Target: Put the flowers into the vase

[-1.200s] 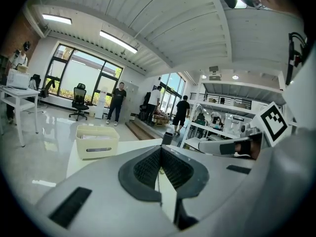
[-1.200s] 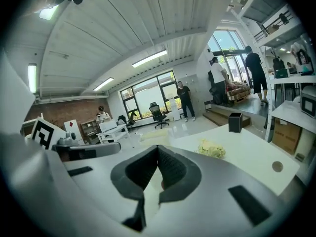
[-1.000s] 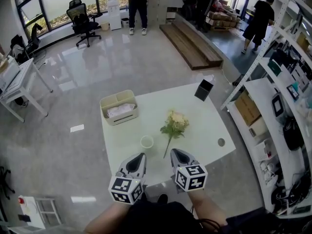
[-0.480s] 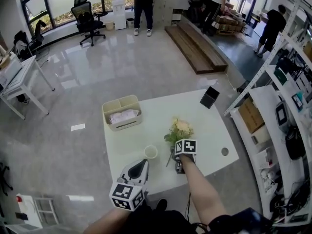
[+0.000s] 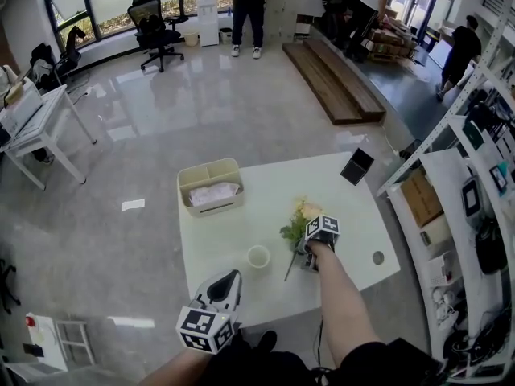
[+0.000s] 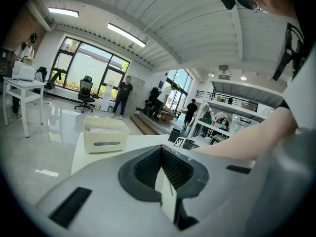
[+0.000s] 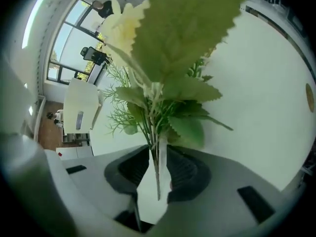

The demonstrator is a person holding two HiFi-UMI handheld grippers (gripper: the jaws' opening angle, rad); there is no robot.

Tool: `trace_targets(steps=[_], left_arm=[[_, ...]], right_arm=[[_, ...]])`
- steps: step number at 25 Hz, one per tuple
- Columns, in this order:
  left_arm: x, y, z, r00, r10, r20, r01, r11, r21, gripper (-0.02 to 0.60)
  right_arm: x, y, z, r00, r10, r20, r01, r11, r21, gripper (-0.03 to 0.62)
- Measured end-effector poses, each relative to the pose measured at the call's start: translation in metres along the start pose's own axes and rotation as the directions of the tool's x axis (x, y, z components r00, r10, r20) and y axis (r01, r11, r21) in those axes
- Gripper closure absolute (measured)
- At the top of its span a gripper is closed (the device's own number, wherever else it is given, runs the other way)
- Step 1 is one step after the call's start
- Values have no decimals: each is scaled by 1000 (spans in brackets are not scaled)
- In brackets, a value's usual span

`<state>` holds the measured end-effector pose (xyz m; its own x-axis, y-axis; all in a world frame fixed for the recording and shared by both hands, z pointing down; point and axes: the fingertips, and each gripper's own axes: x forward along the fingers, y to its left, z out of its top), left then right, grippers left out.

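A bunch of cream flowers (image 5: 298, 220) with green leaves lies on the white table (image 5: 241, 232), its stem pointing at the near edge. My right gripper (image 5: 305, 257) points steeply down over that stem. In the right gripper view the flowers (image 7: 163, 58) fill the frame and the thin stem (image 7: 158, 174) runs between the jaws of the right gripper (image 7: 158, 152), which are closing with a little room left on each side. A small white vase (image 5: 258, 256) stands left of the stem. My left gripper (image 5: 232, 277) hovers at the near table edge, shut and empty, and its left gripper view shows the left gripper (image 6: 161, 148) with its tips together.
A cream storage bin (image 5: 211, 186) holding white cloth sits at the table's far left. A black box (image 5: 356, 166) stands at the far right corner, and a cable hole (image 5: 378, 257) lies near the right edge. Shelving (image 5: 475, 191) runs along the right. People stand far off.
My right gripper went from the near edge out and down onto the flower stem, rolled over, and its jaws opened around the stem. The left gripper stayed by the near edge.
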<state>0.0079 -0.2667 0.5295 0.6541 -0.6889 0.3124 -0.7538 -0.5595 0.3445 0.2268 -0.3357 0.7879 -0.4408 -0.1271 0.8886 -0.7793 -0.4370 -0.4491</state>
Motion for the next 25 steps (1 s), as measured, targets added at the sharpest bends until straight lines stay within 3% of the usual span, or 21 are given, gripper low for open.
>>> trace_targets(steps=[2, 9, 13, 16, 18, 20, 25], left_arm=[[0, 1, -1, 1000, 0, -2, 0, 1000, 0, 577], [3, -4, 0, 1000, -13, -3, 14, 1000, 9, 577], [3, -10, 1, 1000, -27, 7, 27, 999, 19, 577], [2, -18, 4, 999, -41, 13, 41, 999, 28, 577], [2, -23, 6, 998, -51, 22, 51, 998, 30, 577], [1, -28, 8, 998, -62, 30, 61, 997, 41, 577], [-3, -37, 13, 996, -75, 45, 72, 995, 67, 577]], right_arm=[[2, -2, -1, 1000, -19, 4, 19, 1000, -6, 537], [-4, 3, 1, 997, -45, 60, 48, 998, -48, 559], [-23, 16, 11, 986, -22, 166, 42, 993, -115, 565], [-46, 32, 15, 960, 16, 281, 38, 982, -184, 565], [-66, 43, 18, 927, 38, 373, 57, 969, -240, 565], [-89, 56, 18, 872, 66, 485, 106, 942, -320, 565], [-158, 94, -4, 663, 210, 718, 266, 831, -488, 565]])
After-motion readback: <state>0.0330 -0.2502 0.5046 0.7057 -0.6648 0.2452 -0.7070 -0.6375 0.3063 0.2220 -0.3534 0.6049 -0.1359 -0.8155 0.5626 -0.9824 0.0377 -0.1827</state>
